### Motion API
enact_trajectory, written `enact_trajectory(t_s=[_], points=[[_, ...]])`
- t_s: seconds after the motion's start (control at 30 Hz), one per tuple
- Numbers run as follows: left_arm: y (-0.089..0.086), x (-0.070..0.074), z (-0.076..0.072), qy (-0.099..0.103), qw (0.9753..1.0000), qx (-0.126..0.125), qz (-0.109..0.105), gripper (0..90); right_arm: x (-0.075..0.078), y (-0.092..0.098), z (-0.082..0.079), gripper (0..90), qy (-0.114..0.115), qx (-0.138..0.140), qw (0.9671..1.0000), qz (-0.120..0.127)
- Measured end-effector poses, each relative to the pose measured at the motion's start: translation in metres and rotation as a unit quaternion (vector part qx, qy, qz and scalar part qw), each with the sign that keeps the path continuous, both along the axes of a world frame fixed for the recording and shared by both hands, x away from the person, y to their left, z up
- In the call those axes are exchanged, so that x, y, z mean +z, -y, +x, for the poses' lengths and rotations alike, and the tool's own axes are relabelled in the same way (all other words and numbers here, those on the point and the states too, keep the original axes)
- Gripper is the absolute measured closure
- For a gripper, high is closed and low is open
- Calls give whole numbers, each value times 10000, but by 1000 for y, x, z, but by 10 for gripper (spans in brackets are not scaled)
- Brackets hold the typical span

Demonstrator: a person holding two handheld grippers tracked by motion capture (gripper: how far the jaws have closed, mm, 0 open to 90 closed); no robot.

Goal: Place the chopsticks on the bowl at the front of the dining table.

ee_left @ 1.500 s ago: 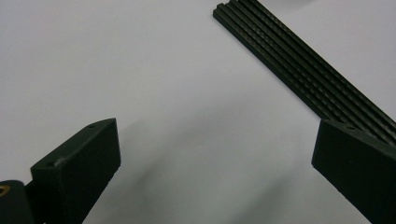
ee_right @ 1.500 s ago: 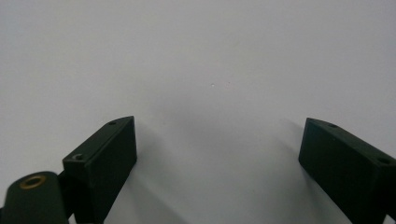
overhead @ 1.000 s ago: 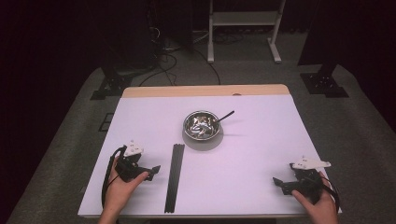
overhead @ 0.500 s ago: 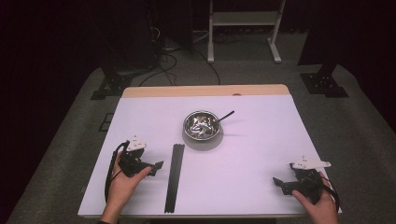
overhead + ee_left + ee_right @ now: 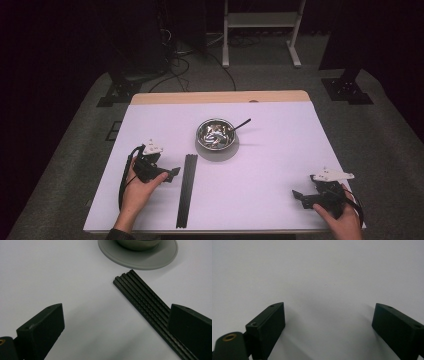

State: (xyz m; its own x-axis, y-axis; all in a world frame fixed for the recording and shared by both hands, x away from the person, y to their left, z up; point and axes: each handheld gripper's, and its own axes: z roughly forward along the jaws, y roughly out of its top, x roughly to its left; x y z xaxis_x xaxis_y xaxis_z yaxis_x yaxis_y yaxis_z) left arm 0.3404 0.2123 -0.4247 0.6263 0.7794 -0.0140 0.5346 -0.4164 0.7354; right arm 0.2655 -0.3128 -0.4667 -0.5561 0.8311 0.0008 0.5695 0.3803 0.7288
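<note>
Rods (image 5: pixel 186 190), a flat bundle of thin black ones, lie on the worktop (image 5: pixel 270 200) left of centre, running from near the front edge toward the bowl (image 5: pixel 215 134). In the high view the left claw (image 5: pixel 172 173) sits just beside the rods on their left, aimed at them, the hand (image 5: pixel 137 192) behind it low over the worktop. That low, sideways pose suits a pinch across the bundle's width, I judge. The right claw (image 5: pixel 298 196) rests near the front right corner, well apart from the rods, probably parked out of the way. The bowl stands on a grey saucer (image 5: pixel 217 150) near the middle of the worktop, something shiny inside and a dark handle (image 5: pixel 241 124) leaning over its rim; what the contents are I cannot tell.

From the left gripper view, the left claw (image 5: pixel 117 327) stands wide apart and holds nothing. The rods (image 5: pixel 142 302) run diagonally; their near stretch passes just in front of one jaw, so the bundle is at the edge of the gap, not centred in it. Their far end stops short of the saucer (image 5: pixel 140 260), not touching. A small shift toward the rods looks needed before closing.

Along the right gripper view, the right claw (image 5: pixel 329 322) is also spread wide, with bare worktop (image 5: pixel 319 270) between and beyond.
</note>
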Motion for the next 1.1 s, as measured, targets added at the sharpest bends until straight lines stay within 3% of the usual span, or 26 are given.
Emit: enact_trajectory(t_s=[0.33,1.1], points=[[9,6,12,45,10000,2,-67,1,0,0,0,100,-1,3,10000,-4],[22,-2,41,-47,10000,50,13,1,0,0,0,100,5,7,10000,-7]])
